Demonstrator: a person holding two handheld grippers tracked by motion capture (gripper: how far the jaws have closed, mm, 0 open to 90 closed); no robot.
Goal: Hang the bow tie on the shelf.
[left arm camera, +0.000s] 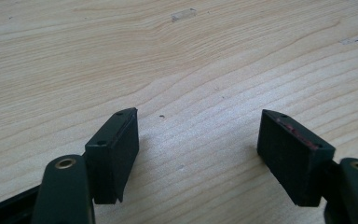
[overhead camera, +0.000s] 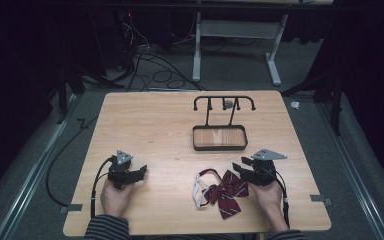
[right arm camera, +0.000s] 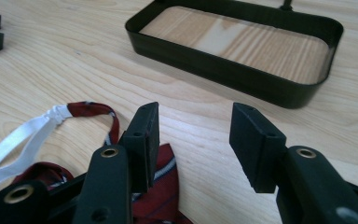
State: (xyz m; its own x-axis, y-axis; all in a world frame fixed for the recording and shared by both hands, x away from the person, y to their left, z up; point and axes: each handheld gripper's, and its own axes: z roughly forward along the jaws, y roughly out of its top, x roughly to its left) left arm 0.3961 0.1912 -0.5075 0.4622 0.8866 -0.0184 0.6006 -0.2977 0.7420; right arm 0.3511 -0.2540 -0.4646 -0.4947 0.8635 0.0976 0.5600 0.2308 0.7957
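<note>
Spanning dim room, wooden table (overhead camera: 145,125), cables (overhead camera: 150,67) seemingly behind.

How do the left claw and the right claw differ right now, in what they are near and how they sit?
The right claw sits at the edge of the dark red bow tie, one jaw over its fabric; the left claw has bare table between its jaws. The right claw faces the black tray; the left faces plain wood. Both are open, holding nothing, each in a hand near the table's front edge.
</note>
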